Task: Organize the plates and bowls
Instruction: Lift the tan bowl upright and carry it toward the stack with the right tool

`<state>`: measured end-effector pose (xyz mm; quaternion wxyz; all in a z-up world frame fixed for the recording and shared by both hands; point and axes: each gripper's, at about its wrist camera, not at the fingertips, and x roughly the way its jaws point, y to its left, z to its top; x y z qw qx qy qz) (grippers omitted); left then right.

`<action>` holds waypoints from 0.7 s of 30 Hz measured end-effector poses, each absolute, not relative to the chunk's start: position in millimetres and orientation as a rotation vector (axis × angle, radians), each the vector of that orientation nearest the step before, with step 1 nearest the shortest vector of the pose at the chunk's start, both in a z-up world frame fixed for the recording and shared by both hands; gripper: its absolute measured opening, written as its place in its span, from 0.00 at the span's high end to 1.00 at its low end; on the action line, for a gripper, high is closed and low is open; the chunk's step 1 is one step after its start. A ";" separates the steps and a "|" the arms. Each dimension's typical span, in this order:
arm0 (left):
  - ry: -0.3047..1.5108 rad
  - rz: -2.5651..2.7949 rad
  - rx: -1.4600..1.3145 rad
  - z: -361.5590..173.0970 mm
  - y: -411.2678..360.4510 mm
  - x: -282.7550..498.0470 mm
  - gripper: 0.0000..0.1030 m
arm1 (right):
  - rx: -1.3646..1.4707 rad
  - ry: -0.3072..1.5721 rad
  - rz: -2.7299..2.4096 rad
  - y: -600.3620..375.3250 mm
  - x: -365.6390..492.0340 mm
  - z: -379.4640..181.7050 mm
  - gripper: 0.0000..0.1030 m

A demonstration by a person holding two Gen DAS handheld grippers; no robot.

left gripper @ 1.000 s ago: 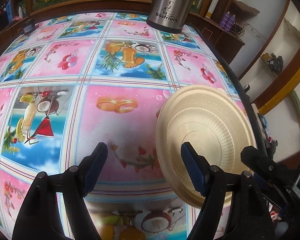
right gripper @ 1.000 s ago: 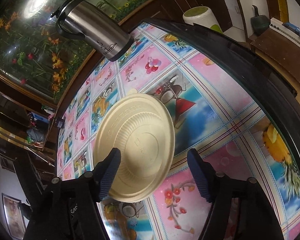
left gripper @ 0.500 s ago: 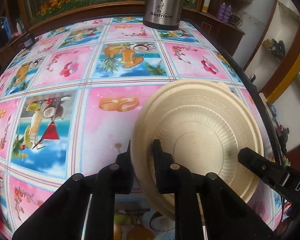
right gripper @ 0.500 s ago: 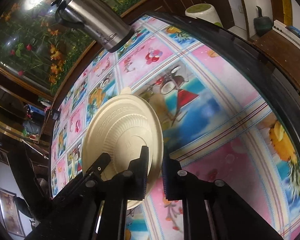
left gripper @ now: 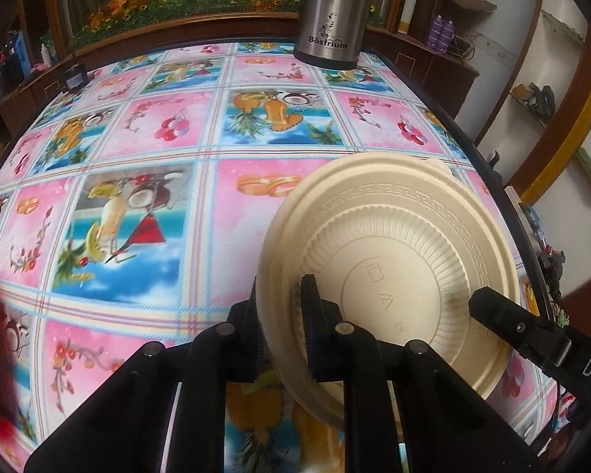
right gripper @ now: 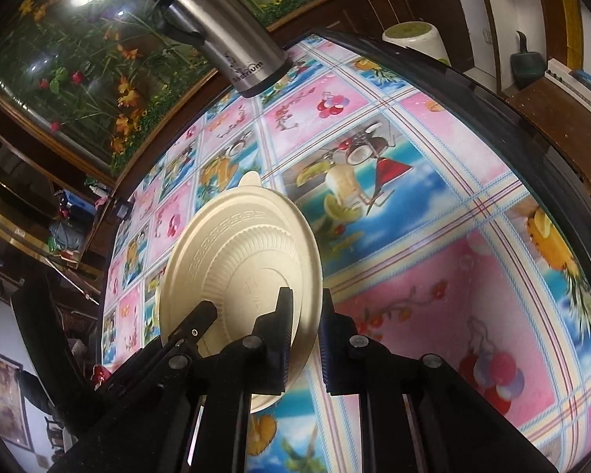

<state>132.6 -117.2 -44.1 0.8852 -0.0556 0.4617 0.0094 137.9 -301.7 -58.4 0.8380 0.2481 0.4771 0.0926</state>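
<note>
A cream plastic plate (left gripper: 390,260), ribbed with a patterned rim, is held tilted above the colourful table. My left gripper (left gripper: 281,307) is shut on its left rim. My right gripper (right gripper: 307,315) is shut on the opposite rim of the same plate (right gripper: 240,272). The right gripper's finger shows at the plate's right edge in the left wrist view (left gripper: 516,331). The left gripper's finger shows at the plate's left edge in the right wrist view (right gripper: 193,327). A second cream rim peeks out behind the plate's top edge (right gripper: 251,179).
A steel thermos (left gripper: 329,12) stands at the table's far edge; it also shows in the right wrist view (right gripper: 232,35). The round table wears a pink and blue picture cloth (left gripper: 145,149) with a dark rim (right gripper: 504,102). Wooden shelving surrounds the table.
Both grippers went from open beside the plate to shut on its opposite rims. The plate has since been raised and tilted nearer the cameras.
</note>
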 end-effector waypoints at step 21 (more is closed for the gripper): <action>0.920 0.061 -0.176 -30.6 -61.1 75.2 0.86 | 0.444 0.994 0.286 -247.8 95.0 -39.6 0.88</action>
